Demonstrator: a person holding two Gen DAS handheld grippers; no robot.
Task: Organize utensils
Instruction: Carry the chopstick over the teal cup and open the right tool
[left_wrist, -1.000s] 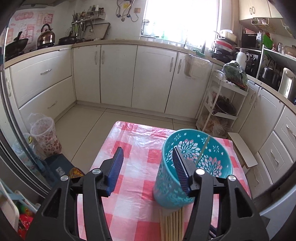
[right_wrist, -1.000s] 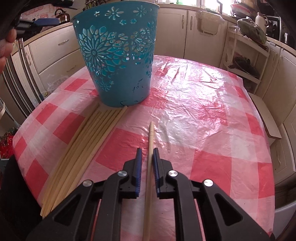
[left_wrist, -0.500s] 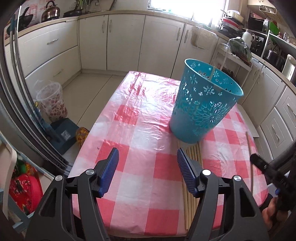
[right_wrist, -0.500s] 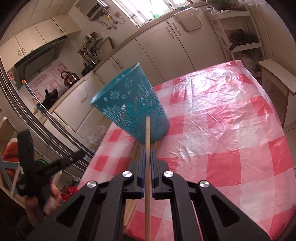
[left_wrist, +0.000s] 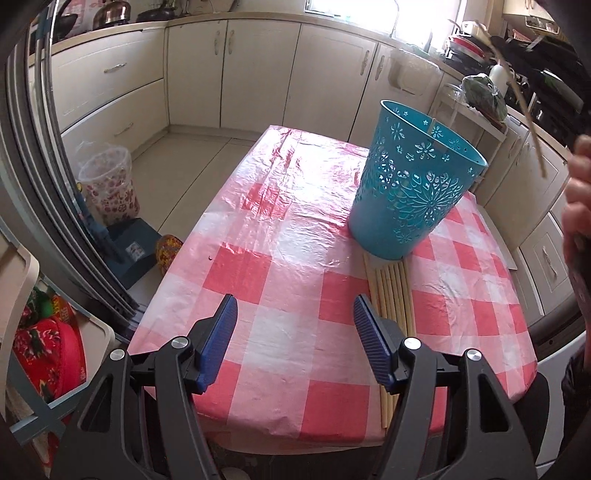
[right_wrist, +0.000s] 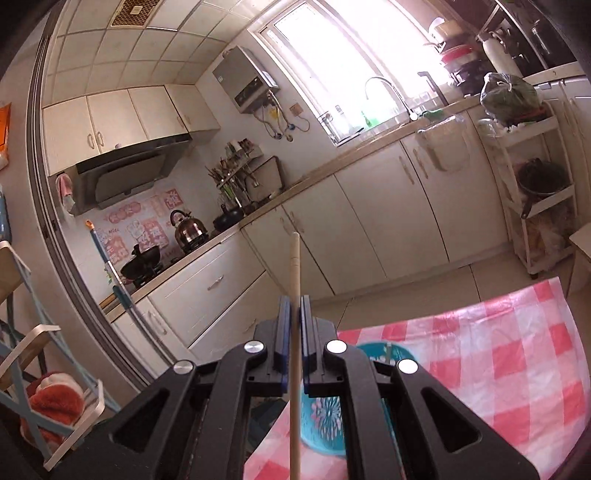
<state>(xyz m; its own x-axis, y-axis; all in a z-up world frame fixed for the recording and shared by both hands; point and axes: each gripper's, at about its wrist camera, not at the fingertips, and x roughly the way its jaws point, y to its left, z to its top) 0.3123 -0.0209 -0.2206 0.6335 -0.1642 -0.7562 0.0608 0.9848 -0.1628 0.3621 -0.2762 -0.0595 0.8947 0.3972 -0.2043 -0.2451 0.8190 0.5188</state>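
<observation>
A teal cut-out basket (left_wrist: 413, 188) stands on the red-checked table (left_wrist: 280, 280) with one chopstick leaning inside it. Several wooden chopsticks (left_wrist: 391, 291) lie in a row in front of the basket. My left gripper (left_wrist: 293, 332) is open and empty, above the near half of the table, left of the row. My right gripper (right_wrist: 294, 306) is shut on a chopstick (right_wrist: 294, 266), raised high and tilted up; the basket (right_wrist: 332, 410) sits below it, mostly hidden by the gripper. In the left wrist view the held chopstick (left_wrist: 524, 110) shows at the upper right.
Kitchen cabinets (left_wrist: 258, 70) line the far wall. A patterned bin (left_wrist: 109, 188) and a blue box (left_wrist: 129, 251) stand on the floor left of the table. A white rack (right_wrist: 532, 192) with pots stands at the right. A sliding door frame (left_wrist: 44, 184) runs along the left.
My right gripper lifted the chopstick off the table and swung it up above the basket. My left gripper drew back from the basket toward the near table edge, staying open.
</observation>
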